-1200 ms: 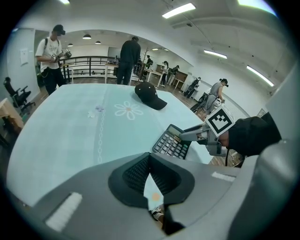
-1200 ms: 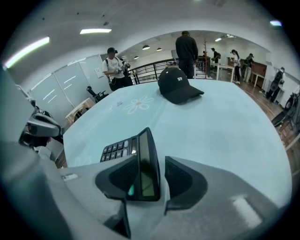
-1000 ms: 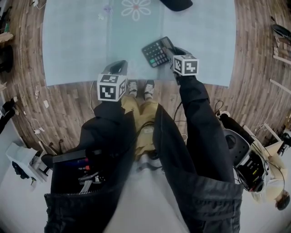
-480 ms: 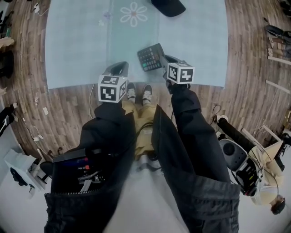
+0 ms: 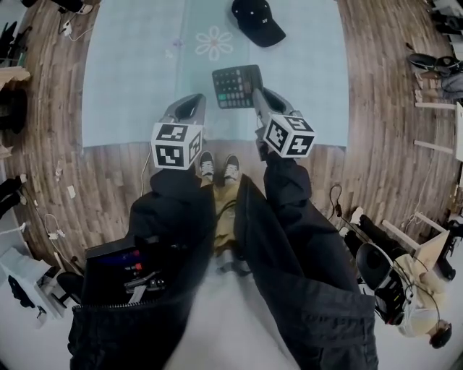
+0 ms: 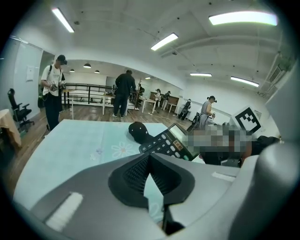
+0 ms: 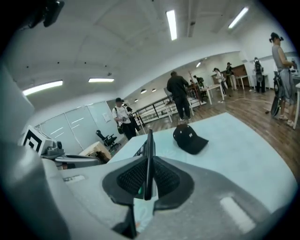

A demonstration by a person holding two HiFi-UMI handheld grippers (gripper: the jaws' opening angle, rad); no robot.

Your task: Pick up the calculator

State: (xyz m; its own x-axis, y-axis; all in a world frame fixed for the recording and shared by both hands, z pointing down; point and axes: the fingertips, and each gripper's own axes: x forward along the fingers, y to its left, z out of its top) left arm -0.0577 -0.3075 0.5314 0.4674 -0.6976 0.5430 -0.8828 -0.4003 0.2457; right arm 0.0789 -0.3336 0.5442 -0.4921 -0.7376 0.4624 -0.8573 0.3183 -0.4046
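the calculator (image 5: 236, 85) hangs above the pale blue mat (image 5: 130, 72), pinched by its near edge in my right gripper (image 7: 148, 177), whose jaws have just closed on it. my left gripper (image 6: 149, 174) is pressed together, empty. a black cap (image 5: 258, 22) lies on the mat beyond.

Head view overhead, steeply down; gripper views low, forward; all share cap (image 5: 258, 22).
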